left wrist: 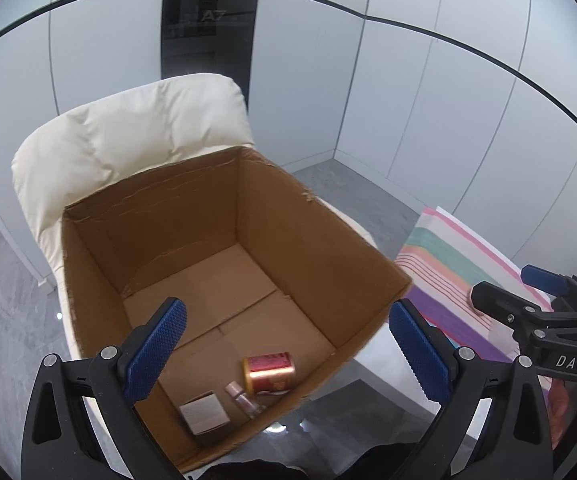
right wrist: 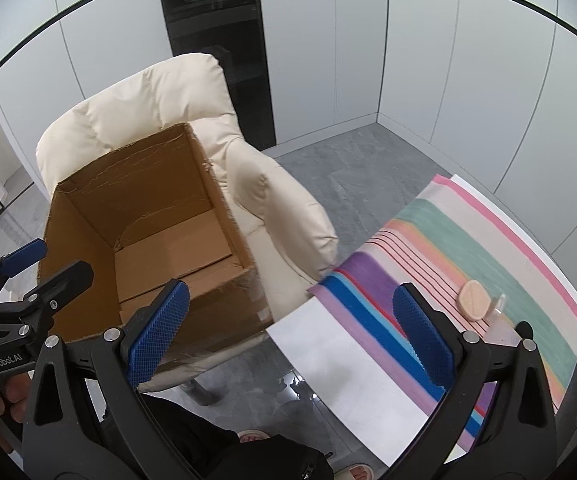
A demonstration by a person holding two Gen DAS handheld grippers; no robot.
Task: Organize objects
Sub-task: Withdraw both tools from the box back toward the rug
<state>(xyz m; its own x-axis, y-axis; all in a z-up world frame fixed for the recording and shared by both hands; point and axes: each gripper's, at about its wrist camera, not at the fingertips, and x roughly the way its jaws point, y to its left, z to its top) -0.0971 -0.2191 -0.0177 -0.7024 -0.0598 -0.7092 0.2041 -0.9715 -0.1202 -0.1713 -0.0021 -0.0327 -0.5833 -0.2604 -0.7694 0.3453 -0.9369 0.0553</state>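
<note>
So the cardboard box [left wrist: 224, 264] sits on the cream armchair [right wrist: 160, 92], with a red can [left wrist: 269, 372], small bottle [left wrist: 243, 399] and white packet [left wrist: 203, 416] bunched against its near wall, rest of the floor bare. Left tongs [left wrist: 284, 354] hang wide open over that near rim, empty. Right tongs [right wrist: 288, 336] gape empty too, above the striped cloth's [right wrist: 468, 240] edge on the table [right wrist: 328, 360], peach pod [right wrist: 473, 300] just beyond.

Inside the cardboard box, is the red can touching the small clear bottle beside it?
Cannot tell. In the left wrist view the red can and the clear bottle lie very close together, but blur hides any gap or contact.
</note>
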